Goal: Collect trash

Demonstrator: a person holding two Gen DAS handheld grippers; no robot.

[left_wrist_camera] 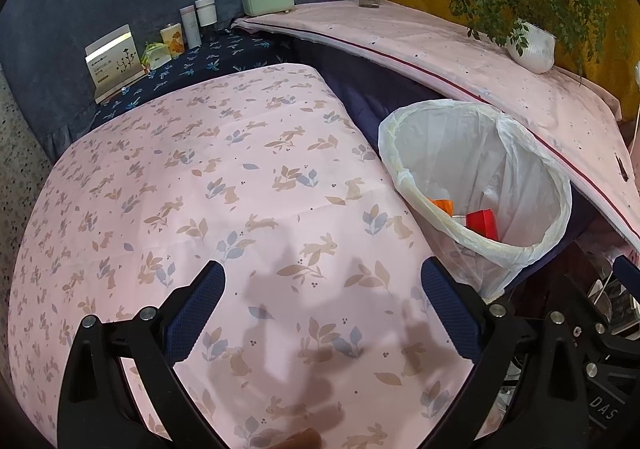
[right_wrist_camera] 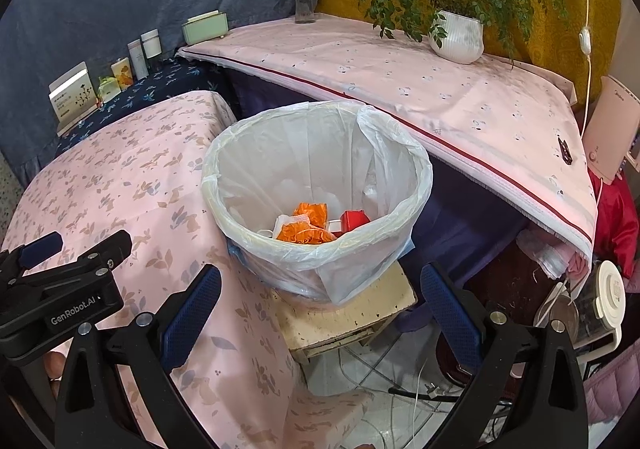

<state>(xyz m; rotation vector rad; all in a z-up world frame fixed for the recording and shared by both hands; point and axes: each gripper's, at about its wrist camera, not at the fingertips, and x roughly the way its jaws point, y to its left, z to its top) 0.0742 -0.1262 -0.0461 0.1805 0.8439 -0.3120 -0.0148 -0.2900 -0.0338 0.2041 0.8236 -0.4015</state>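
A trash bin lined with a white plastic bag stands on a small cream stool between two cloth-covered tables. Inside lie orange wrappers, a red box and white scraps. The bin also shows in the left wrist view, at the right. My right gripper is open and empty, just in front of and above the bin. My left gripper is open and empty above the pink rabbit-print tablecloth, left of the bin. The left gripper also shows in the right wrist view.
At the back on a dark blue cloth stand a card box, small cartons and tubes and a green box. The far pink table holds a flower vase and a potted plant. Cables and appliances lie on the floor at the right.
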